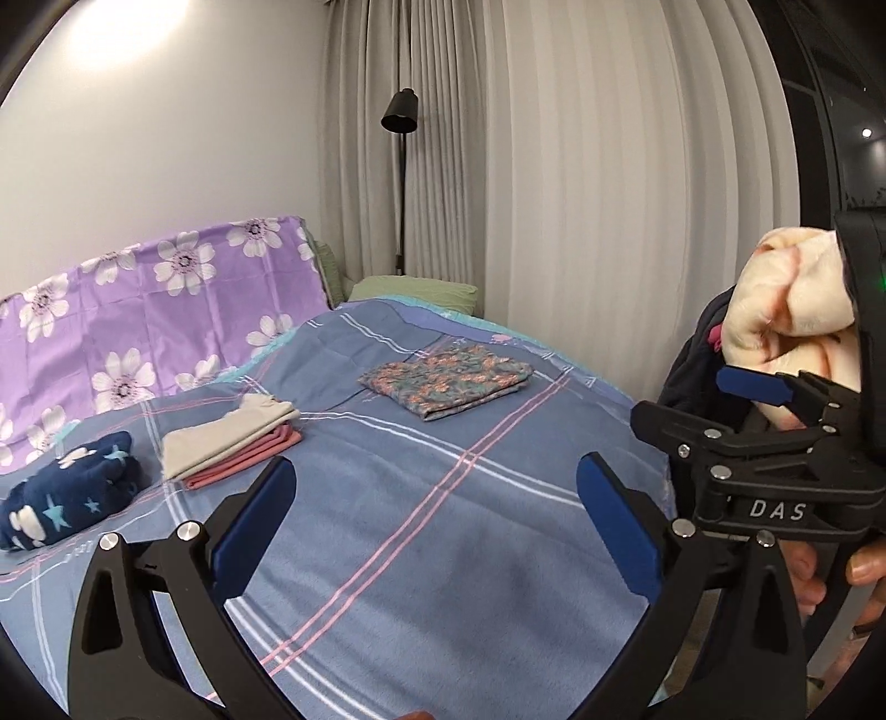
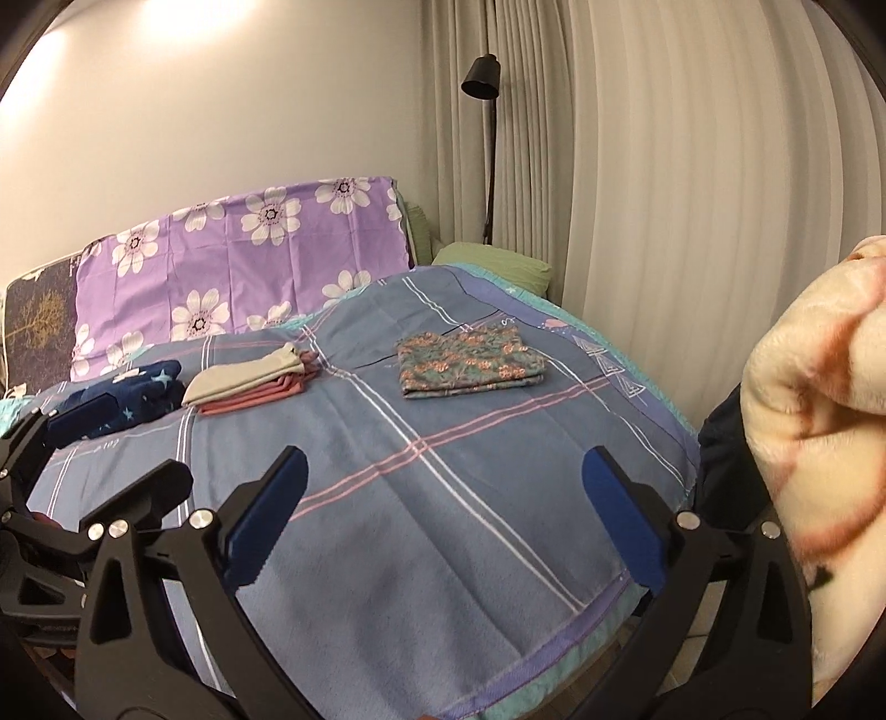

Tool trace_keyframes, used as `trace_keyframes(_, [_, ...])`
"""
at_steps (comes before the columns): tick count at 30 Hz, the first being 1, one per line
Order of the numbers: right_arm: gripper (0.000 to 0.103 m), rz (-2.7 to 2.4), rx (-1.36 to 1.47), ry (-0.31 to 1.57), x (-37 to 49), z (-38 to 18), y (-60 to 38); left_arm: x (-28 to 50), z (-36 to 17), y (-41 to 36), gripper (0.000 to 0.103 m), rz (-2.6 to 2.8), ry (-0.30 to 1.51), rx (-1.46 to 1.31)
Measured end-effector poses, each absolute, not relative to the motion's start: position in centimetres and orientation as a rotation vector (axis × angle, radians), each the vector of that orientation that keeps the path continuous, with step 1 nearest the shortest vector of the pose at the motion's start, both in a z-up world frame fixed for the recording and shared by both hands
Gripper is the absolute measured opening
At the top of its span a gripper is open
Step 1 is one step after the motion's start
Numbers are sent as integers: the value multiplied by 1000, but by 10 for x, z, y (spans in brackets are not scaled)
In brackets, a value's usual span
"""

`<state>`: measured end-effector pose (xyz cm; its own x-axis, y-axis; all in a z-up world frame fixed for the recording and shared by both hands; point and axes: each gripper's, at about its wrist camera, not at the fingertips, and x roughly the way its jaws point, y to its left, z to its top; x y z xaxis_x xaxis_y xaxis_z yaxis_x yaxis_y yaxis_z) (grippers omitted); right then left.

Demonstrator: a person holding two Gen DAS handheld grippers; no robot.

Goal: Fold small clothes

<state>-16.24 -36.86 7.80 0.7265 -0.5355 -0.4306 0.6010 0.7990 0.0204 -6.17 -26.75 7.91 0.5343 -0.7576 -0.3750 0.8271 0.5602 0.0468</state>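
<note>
Folded floral-print green cloth (image 2: 470,360) lies on the blue plaid bed (image 2: 443,498), beyond both empty, spread hand-held grippers, left (image 1: 434,520) and right (image 2: 443,515).

Warm light glare on wall (image 1: 111,39) upper left; strong fisheye bending, dark vignette corners; mild softness.

A soft, matt woven bedspread (image 2: 443,498) bears smooth cotton folded clothes (image 2: 470,360); a fluffy cream fleece (image 2: 819,443) hangs beside.

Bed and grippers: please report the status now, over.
Left gripper open, empty. Right gripper open, empty. Three folded piles on bed: floral piece, beige-pink stack, navy star piece. Cream fleece unfolded at right.
</note>
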Motion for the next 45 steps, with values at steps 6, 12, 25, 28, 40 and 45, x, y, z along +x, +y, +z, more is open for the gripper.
trace_keyframes(6, [101,-636,147,435,-164,74,-359,-64,79,-256,101,-924,337,223])
trace_keyframes(12, [101,-654,142,446,-164,73,-359,-62,77,-251,101,-901,343,229])
trace_keyframes(25, [101,-646,121,450,-159,72,-350,-59,70,-248,101,-886,369,229])
trace_keyframes(28, [101,-646,122,452,-159,71,-349,-59,69,-247,101,-883,371,230])
trace_keyframes(40, [101,-646,125,454,-159,71,-348,-64,66,-250,101,-880,371,255])
trace_keyframes(45, [101,-644,131,457,-159,69,-347,-63,65,-251,101,-876,377,250])
